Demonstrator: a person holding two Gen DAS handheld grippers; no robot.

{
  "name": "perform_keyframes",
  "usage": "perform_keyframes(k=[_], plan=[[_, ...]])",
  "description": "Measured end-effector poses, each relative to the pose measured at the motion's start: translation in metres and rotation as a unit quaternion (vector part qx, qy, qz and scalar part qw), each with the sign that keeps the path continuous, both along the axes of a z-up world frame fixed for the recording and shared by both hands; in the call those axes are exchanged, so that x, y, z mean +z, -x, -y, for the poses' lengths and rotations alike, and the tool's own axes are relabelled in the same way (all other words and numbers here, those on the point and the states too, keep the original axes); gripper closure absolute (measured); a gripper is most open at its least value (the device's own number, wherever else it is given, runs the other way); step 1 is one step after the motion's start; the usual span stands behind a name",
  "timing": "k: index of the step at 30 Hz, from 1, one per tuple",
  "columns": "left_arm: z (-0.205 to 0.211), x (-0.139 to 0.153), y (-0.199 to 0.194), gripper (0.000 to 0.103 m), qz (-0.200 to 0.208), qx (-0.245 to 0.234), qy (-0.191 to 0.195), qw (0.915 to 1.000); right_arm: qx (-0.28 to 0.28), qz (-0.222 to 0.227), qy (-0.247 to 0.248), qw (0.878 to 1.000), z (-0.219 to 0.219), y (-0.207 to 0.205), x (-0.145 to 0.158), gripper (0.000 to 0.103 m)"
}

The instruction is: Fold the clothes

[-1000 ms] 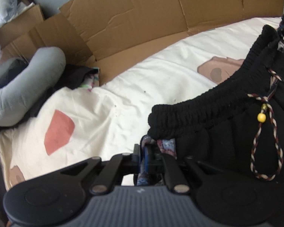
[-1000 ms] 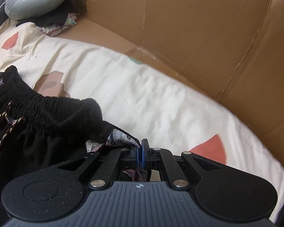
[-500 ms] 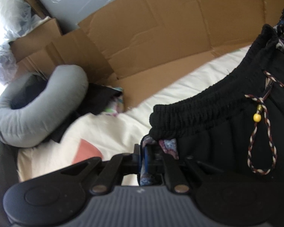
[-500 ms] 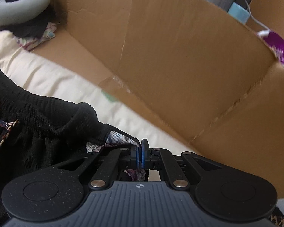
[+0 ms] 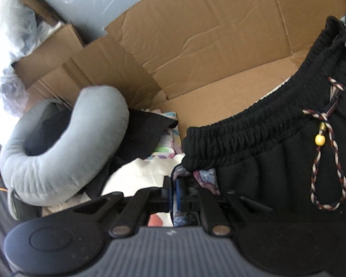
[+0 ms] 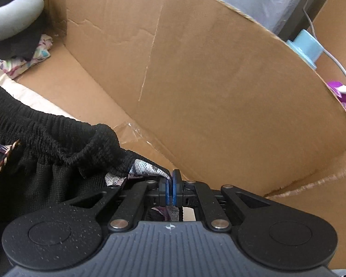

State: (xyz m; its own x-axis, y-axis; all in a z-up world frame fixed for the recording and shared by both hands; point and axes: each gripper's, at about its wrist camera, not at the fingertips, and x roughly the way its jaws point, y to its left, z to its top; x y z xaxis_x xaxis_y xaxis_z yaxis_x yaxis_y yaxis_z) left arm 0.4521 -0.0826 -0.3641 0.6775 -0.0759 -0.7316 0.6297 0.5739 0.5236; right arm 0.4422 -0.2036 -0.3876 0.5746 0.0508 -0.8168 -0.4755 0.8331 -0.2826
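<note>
Cardboard walls [image 5: 196, 46] stood behind everything in both views. At far left lay a grey neck pillow [image 5: 64, 152], curled on dark clothing, with a patterned cloth [image 5: 170, 138] just beside it and a cream sheet [image 5: 138, 173] below. Right of these hung the black pants [image 5: 276, 161], their elastic waistband stretched between the two tools, a braided drawstring [image 5: 327, 175] with a yellow bead dangling at the front. The left hand-held gripper [image 5: 176, 191] was clamped on one waistband corner, at the printed lining. The right hand-held gripper [image 6: 172, 189] was likewise pinched tight on the opposite corner. Beyond the cardboard rim at far right sat a pale blue object [image 6: 304, 48] and a white cable [image 6: 329, 55].
</note>
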Motion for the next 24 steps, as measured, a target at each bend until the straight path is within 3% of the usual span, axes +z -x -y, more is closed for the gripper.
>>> perform_keyframes(k=[3, 6, 7, 11, 14, 20, 24], plan=[[0.002, -0.019, -0.005, 0.093, -0.044, 0.014, -0.026, 0.9986, -0.007, -0.052, -0.010, 0.999, -0.006, -0.009, -0.016, 0.098], [-0.001, -0.032, 0.002, 0.088, -0.055, 0.005, -0.044, 0.9975, 0.005, -0.041, 0.039, 0.998, -0.009, -0.004, -0.028, 0.074], [-0.004, -0.030, 0.003, 0.086, -0.054, 0.006, -0.039, 0.9978, 0.008, -0.038, 0.037, 0.999, -0.007, -0.003, -0.026, 0.068], [-0.019, -0.013, 0.003, 0.075, -0.045, 0.020, -0.003, 0.9988, 0.007, -0.030, -0.005, 1.000, 0.010, -0.006, -0.003, 0.057], [-0.026, 0.003, 0.007, 0.068, -0.036, 0.025, 0.021, 0.9988, 0.011, -0.043, -0.030, 0.999, 0.025, 0.000, 0.011, 0.055], [-0.022, 0.028, 0.034, 0.065, -0.036, 0.001, 0.033, 0.9988, 0.031, -0.053, -0.066, 0.996, 0.053, 0.024, 0.034, 0.055], [-0.015, 0.050, 0.058, 0.054, -0.032, -0.004, 0.070, 0.9970, 0.029, -0.055, -0.090, 0.994, 0.071, 0.036, 0.050, 0.055]])
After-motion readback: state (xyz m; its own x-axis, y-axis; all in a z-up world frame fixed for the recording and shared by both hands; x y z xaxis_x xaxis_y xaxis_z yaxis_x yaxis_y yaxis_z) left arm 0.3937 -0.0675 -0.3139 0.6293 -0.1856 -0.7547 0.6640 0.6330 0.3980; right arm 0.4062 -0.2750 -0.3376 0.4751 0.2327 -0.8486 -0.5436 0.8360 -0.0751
